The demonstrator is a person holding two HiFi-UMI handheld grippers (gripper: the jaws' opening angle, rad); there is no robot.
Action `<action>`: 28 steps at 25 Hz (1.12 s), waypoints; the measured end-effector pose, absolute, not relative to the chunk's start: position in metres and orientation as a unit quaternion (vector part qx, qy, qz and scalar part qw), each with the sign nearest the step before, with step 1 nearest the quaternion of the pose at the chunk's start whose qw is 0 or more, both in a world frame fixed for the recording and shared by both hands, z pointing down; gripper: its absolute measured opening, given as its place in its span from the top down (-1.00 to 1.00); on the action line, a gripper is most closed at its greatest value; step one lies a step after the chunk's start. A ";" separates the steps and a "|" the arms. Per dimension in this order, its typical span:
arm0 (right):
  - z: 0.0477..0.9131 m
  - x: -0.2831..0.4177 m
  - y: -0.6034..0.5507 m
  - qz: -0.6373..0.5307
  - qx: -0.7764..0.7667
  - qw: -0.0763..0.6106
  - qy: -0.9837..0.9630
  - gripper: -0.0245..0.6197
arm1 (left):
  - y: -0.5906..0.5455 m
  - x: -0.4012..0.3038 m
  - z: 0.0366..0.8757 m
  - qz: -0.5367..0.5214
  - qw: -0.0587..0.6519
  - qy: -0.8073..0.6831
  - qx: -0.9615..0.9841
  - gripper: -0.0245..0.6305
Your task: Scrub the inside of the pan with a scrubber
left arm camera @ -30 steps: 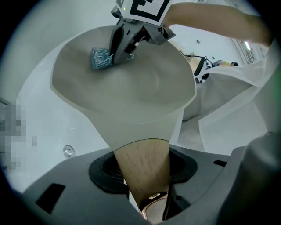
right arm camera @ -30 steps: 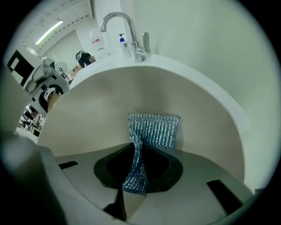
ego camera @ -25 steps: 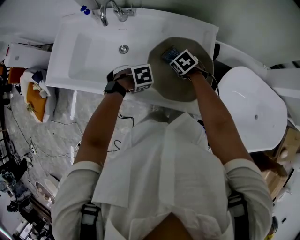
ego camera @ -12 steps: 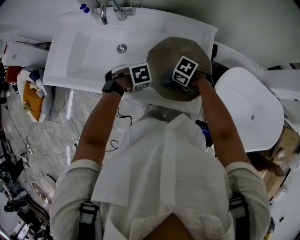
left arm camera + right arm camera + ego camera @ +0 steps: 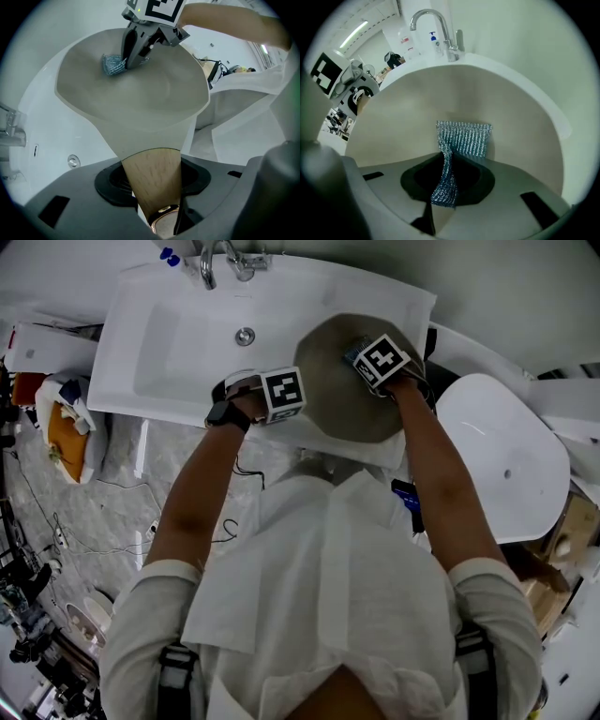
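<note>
Inside pan [image 5: 393, 122], right claw [image 5: 443, 202] grips scrubber [image 5: 464, 138].

Even soft light — fisheye-warped, vignetted edges

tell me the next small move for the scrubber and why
Probably drag the scrubber across the pan toward its handle: the right gripper pinches it, pressed against the pan's far side, and the left gripper grips the handle.

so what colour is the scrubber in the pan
The scrubber is teal-blue with a silvery ribbed weave; the right gripper view shows it best.
</note>
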State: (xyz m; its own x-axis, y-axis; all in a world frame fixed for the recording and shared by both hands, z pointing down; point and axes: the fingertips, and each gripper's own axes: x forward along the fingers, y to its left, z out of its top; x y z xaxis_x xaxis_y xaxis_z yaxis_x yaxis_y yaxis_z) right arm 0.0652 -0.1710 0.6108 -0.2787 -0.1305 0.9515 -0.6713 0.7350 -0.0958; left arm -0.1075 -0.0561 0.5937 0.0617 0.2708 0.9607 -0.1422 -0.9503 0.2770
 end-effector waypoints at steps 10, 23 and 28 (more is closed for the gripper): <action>0.608 -0.006 -0.120 0.246 0.126 0.511 -0.814 0.77 | -0.055 -0.109 0.594 0.686 0.152 0.044 0.710 0.23; 0.616 0.072 -0.062 0.303 0.044 0.634 -0.710 0.77 | -0.057 -0.108 0.593 0.677 0.156 0.038 0.718 0.23; 0.616 0.083 -0.121 0.279 0.184 0.614 -0.715 0.77 | -0.057 -0.107 0.593 0.678 0.153 0.036 0.718 0.23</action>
